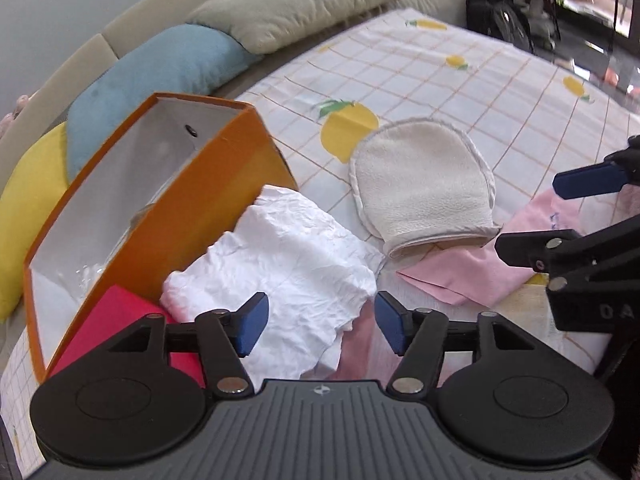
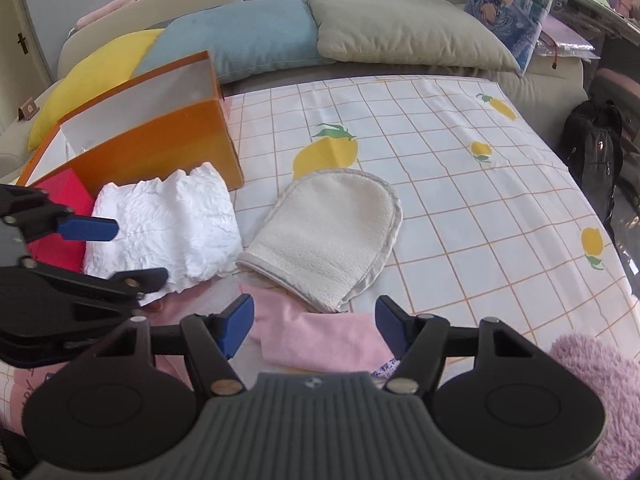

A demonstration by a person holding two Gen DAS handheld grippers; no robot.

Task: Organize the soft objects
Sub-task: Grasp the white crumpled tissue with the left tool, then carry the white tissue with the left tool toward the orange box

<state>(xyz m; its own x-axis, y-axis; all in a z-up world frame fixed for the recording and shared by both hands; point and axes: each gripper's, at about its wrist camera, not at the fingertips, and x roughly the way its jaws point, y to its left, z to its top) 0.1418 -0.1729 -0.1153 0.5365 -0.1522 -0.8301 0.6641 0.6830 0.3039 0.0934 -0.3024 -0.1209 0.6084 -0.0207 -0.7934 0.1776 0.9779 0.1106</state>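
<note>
An open orange box (image 1: 176, 216) (image 2: 160, 148) with a white inside lies on the bed at the left. A crumpled white cloth (image 1: 280, 276) (image 2: 168, 228) lies beside it. A cream terry mitt (image 1: 424, 188) (image 2: 328, 236) lies to its right, partly on a pink cloth (image 1: 472, 272) (image 2: 320, 344). My left gripper (image 1: 322, 326) is open just above the near edge of the white cloth. My right gripper (image 2: 314, 326) is open over the pink cloth. Neither holds anything.
A red flat object (image 1: 120, 312) (image 2: 60, 200) lies against the box's near side. Yellow (image 2: 92, 76), blue (image 2: 240, 40) and grey pillows (image 2: 400, 28) line the headboard. A fluffy lilac thing (image 2: 600, 392) lies at the near right. A black backpack (image 2: 592, 148) stands beside the bed.
</note>
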